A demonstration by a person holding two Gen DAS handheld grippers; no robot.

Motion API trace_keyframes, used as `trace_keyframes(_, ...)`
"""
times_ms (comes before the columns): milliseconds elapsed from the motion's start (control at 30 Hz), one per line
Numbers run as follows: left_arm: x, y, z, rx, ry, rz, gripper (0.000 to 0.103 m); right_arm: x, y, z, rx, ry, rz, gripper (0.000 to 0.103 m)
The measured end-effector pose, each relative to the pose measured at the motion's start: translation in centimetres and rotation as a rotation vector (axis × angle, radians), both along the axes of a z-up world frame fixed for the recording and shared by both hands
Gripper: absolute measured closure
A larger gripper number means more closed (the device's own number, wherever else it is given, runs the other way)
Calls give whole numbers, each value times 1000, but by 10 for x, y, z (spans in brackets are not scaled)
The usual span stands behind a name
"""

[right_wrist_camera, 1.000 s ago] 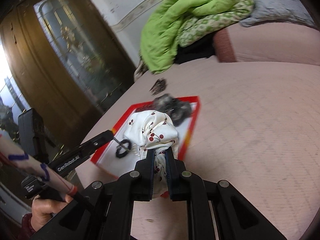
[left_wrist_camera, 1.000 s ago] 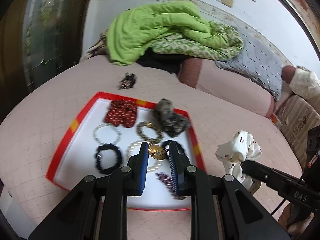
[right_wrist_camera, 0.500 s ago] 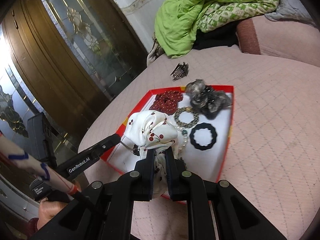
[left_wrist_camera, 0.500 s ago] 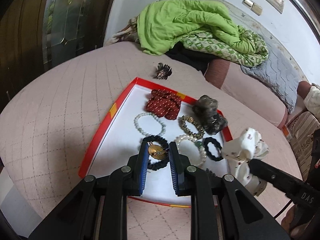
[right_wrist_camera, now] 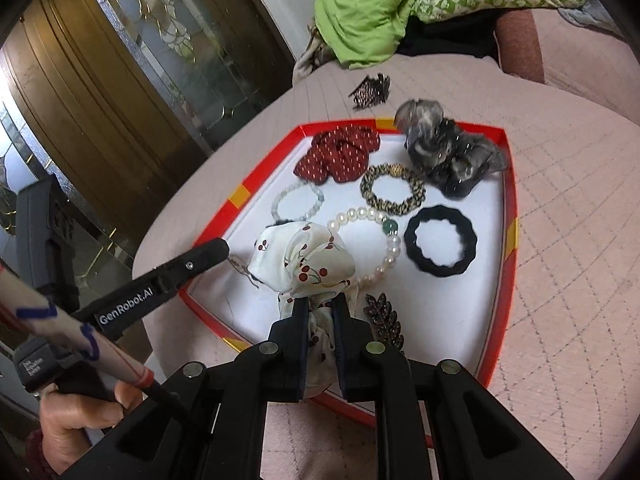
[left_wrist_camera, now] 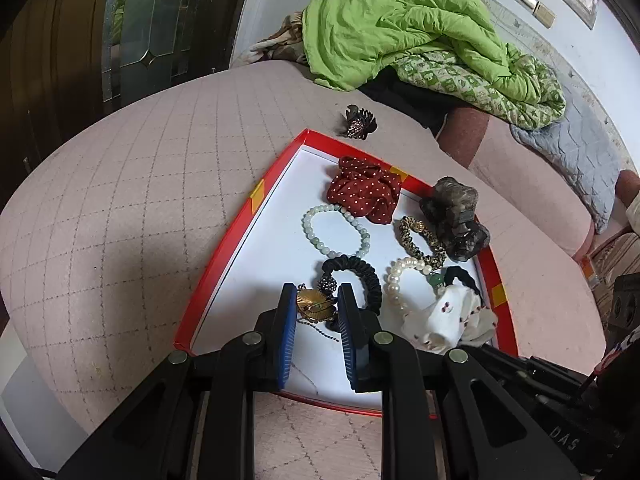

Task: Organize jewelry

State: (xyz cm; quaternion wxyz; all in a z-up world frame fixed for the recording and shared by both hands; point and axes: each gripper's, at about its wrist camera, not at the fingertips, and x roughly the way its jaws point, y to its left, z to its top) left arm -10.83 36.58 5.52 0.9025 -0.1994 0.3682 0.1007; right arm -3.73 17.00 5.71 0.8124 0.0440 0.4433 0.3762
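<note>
A red-rimmed white tray (left_wrist_camera: 224, 264) (right_wrist_camera: 256, 184) lies on the pink quilted surface. It holds a red dotted scrunchie (left_wrist_camera: 362, 194) (right_wrist_camera: 338, 154), bead and pearl bracelets (left_wrist_camera: 334, 230) (right_wrist_camera: 384, 236), a gold patterned band (right_wrist_camera: 392, 190), black scrunchies (left_wrist_camera: 360, 276) (right_wrist_camera: 440, 246) and a grey furry scrunchie (left_wrist_camera: 456, 216) (right_wrist_camera: 448, 152). My left gripper (left_wrist_camera: 317, 304) is shut on a gold brooch with a chain (left_wrist_camera: 314, 304), low over the tray's near left part. My right gripper (right_wrist_camera: 320, 310) is shut on a white cherry-print scrunchie (right_wrist_camera: 304, 262) (left_wrist_camera: 440, 316) over the tray's near part.
A dark hair claw (left_wrist_camera: 358, 122) (right_wrist_camera: 370, 90) lies on the quilt beyond the tray. A leaf-shaped clip (right_wrist_camera: 384, 320) lies in the tray by my right gripper. A green blanket heap (left_wrist_camera: 400, 28) lies at the back. A wooden glazed door (right_wrist_camera: 100, 80) stands to the left.
Both grippers have come in lower over the tray. The left one has carried the brooch toward the tray's near left; the right one has brought the cherry scrunchie over the tray.
</note>
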Motion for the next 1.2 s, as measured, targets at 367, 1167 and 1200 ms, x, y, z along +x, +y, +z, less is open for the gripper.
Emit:
trace_keyframes(367,5,-3,-5,35,29,4,83,-1,6,-14,-41,29,20,87)
trace_keyframes(1167,3,-10,5,104,-1,20,57,-13,-15,18,-7,-14,2,61)
trace_keyframes(1200,2,-12,7,115,-10,24,55,-16,-19,22,-7,-26,-3,59)
